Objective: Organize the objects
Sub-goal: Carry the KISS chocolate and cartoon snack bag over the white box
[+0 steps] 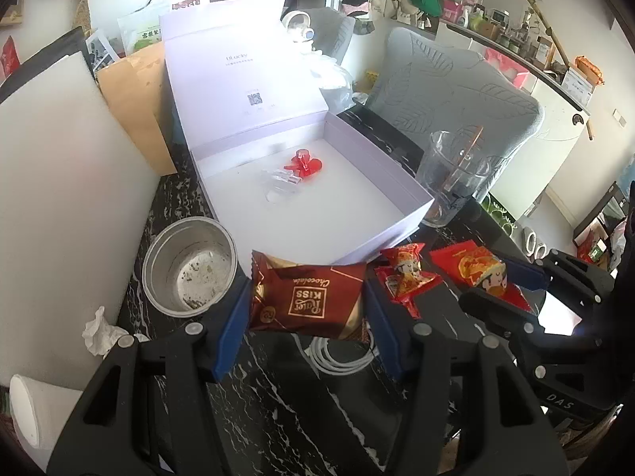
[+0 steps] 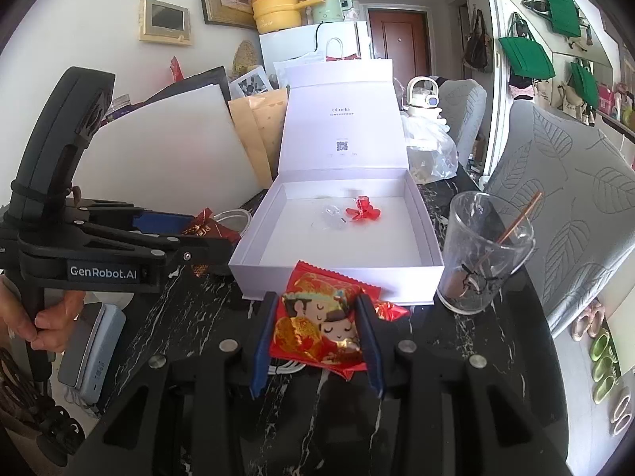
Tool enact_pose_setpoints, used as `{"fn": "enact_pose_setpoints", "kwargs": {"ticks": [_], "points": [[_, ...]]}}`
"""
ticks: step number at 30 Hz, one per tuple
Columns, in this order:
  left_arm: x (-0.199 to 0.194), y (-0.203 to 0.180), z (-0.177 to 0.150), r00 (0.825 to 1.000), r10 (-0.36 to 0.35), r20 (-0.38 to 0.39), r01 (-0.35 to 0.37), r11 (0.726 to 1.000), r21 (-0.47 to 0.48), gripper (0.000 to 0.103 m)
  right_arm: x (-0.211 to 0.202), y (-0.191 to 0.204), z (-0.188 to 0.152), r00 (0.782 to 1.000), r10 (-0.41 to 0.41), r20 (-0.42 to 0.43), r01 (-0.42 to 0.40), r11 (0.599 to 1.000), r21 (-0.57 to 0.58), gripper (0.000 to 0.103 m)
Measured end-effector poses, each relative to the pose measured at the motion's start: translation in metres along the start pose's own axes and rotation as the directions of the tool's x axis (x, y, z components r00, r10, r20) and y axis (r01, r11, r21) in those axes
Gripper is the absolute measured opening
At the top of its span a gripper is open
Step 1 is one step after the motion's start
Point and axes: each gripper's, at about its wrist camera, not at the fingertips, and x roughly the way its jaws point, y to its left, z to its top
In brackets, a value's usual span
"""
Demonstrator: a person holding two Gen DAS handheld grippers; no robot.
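Note:
My left gripper is shut on a brown chocolate packet, held above the black marble table in front of the open white box. My right gripper is shut on a red candy packet with cartoon faces, also just in front of the box. Inside the box lie a red plastic propeller and a clear plastic piece. Another red candy lies on the table between the grippers. The left gripper shows in the right wrist view.
A metal tin stands left of the box. A glass cup with a stick stands right of it. A white cable lies under the left gripper. White board, envelopes and a crumpled tissue are at left; chair at right.

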Motion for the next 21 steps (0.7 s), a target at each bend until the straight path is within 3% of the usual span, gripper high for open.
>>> {"fn": "enact_pose_setpoints", "kwargs": {"ticks": [21], "points": [[0.073, 0.038, 0.088, 1.0, 0.016, 0.007, -0.016, 1.0, 0.003, 0.056, 0.098, -0.026, 0.087, 1.0, 0.015, -0.015, -0.016, 0.997, -0.078, 0.039]]}}
